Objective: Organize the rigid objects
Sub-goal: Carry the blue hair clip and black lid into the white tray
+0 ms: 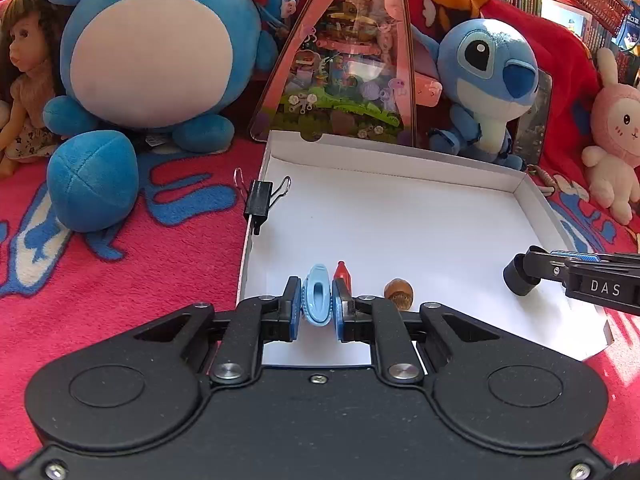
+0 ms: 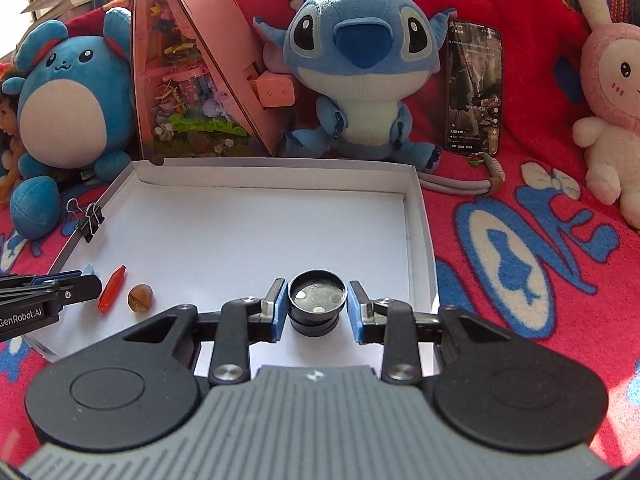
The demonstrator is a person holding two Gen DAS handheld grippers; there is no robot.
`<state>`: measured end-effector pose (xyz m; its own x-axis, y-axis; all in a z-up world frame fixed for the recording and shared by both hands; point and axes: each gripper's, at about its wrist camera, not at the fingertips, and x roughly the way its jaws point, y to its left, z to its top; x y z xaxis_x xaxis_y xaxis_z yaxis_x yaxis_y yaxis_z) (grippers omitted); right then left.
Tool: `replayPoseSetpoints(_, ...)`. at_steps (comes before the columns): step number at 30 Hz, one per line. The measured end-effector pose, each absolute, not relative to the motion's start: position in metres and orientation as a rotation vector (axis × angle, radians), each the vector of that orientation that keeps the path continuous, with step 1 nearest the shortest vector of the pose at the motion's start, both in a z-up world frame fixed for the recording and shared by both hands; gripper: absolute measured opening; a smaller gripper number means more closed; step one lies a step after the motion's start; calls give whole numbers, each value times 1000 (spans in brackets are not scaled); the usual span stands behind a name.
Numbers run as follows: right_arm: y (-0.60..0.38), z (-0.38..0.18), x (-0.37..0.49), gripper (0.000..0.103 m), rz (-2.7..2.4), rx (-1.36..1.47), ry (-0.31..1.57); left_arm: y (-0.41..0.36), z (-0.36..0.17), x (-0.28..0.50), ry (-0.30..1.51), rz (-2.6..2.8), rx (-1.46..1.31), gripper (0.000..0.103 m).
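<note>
Blue plastic, a small ridged clip (image 1: pixel 318 294), sat clenched between the jaws of the left gripper (image 1: pixel 316 304), held by its flat sides just above the near left corner of the white box lid (image 2: pixel 416 216). It looked light and stiff, unlikely to bend, though its smooth faces could slip if taken by the rounded edge; the broad sides seemed the safer hold. Just right of it a red bottle-shaped piece (image 2: pixel 113 289) and a brown nut-like bead (image 2: pixel 140 298) lay on the lid's floor, close together but apart. Farther right, near the lid's right wall, the right gripper (image 2: pixel 317 307) held a short black lens (image 2: pixel 317 300), glass face up; its jaws stood close on either side, and whether the pads pressed it I could not tell. That piece probably weighed more, and its glass would scratch, so the black rim was the place to grip. A black binder clip (image 1: pixel 259 202) bit the lid's left wall. The lid rested on a red blanket (image 2: pixel 520 320), with a blue stuffed toy (image 2: pixel 360 68) and a phone (image 2: pixel 474 88) at the far side.
</note>
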<state>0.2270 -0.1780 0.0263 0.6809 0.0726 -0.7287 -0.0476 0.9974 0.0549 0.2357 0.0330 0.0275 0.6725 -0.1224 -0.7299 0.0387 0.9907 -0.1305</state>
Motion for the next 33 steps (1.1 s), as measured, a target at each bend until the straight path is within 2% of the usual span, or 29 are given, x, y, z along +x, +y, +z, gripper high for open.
replayPoseSetpoints(16, -175, 21, 230, 38, 68, 26, 827, 34, 23, 237, 833, -91, -115, 15)
replayPoseSetpoints(20, -175, 20, 231, 44, 70, 28, 828, 34, 21, 238, 835, -90, -120, 15)
replayPoseSetpoints(22, -175, 19, 231, 55, 74, 24, 828, 34, 21, 238, 834, -89, -119, 15)
replayPoseSetpoints(29, -172, 18, 234, 63, 56, 4, 818, 35, 20, 238, 834, -92, -118, 15)
replayPoseSetpoints(33, -171, 15, 236, 63, 55, -7, 831, 31, 20, 237, 831, -94, -110, 15)
